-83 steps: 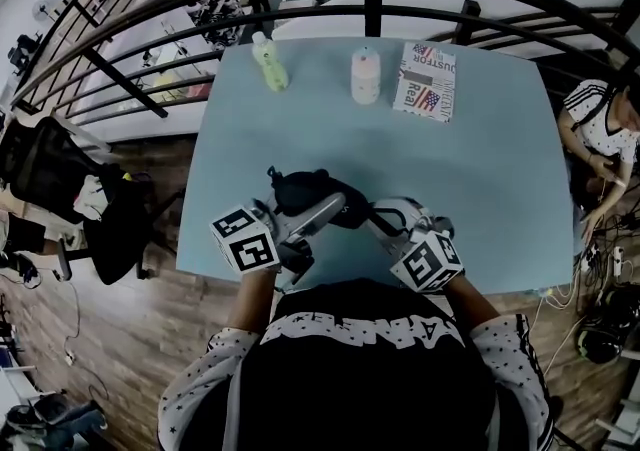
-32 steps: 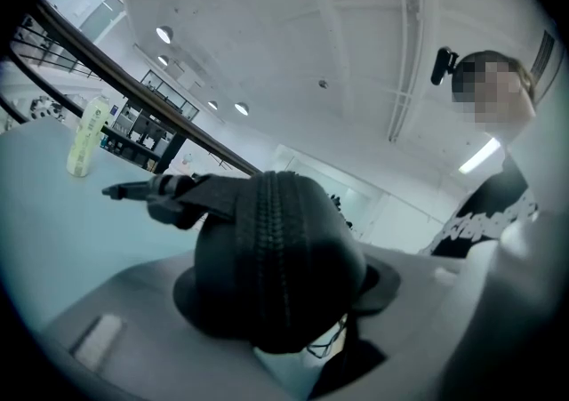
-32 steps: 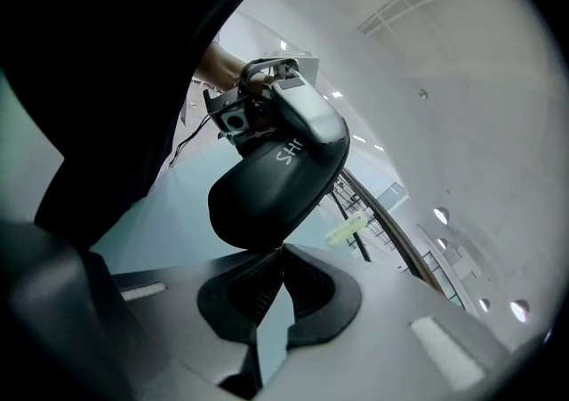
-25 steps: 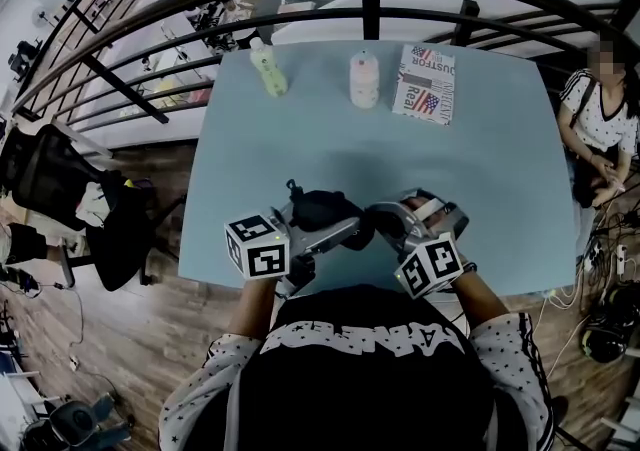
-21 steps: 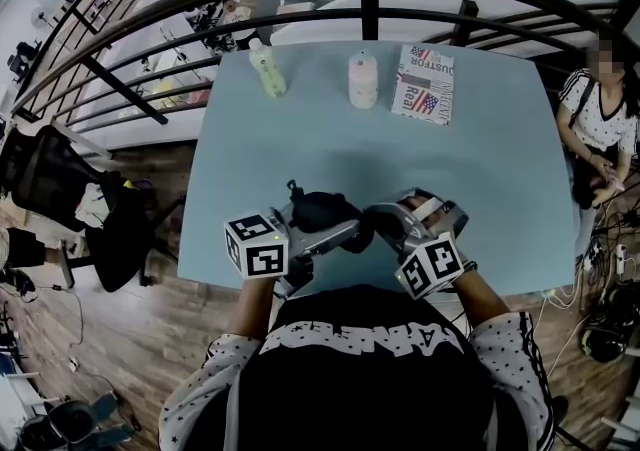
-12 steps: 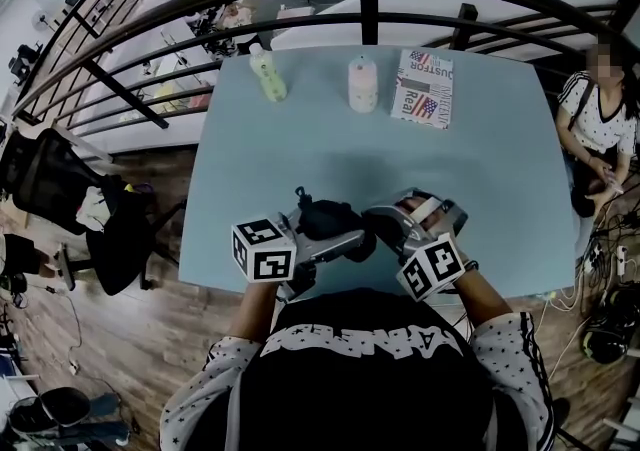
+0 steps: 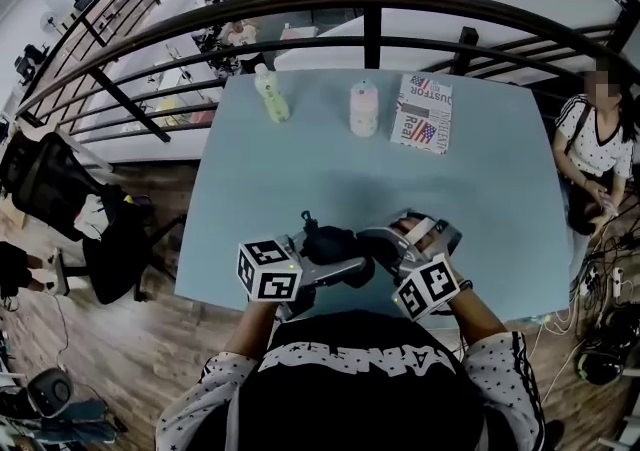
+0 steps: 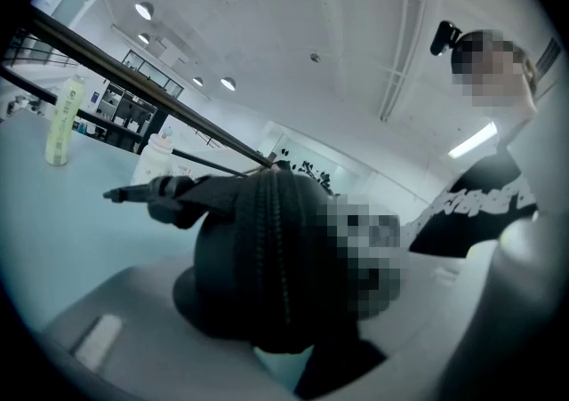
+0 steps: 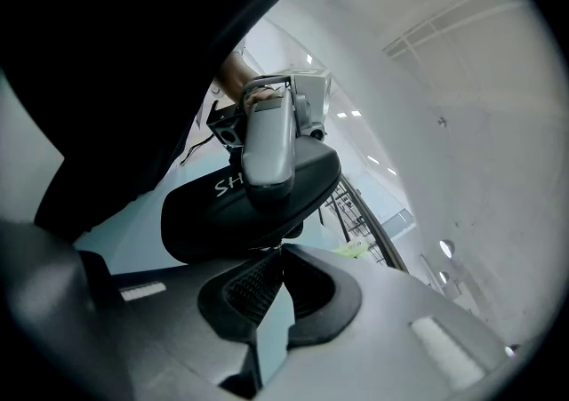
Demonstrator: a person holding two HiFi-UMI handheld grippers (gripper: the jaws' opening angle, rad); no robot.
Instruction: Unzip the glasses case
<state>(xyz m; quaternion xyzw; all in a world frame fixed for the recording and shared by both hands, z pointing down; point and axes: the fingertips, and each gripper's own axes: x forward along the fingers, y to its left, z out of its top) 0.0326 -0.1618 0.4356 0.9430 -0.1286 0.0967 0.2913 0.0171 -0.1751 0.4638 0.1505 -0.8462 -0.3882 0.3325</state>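
Seemingly little has changed: the glasses case (image 7: 330,244), clamped in the left claw (image 7: 352,265), has only drifted toward the near edge of the surface (image 7: 470,189), and the right claw (image 7: 374,239) stays pinched shut on the zipper pull (image 9: 267,248), with the zip apparently still unopened.

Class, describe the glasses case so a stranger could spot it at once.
On the pale blue table, look at the near edge. The glasses case is held there in the left tongs. It alone is black, rounded and zipped; the green bottle, white bottle and printed box stand at the far edge.
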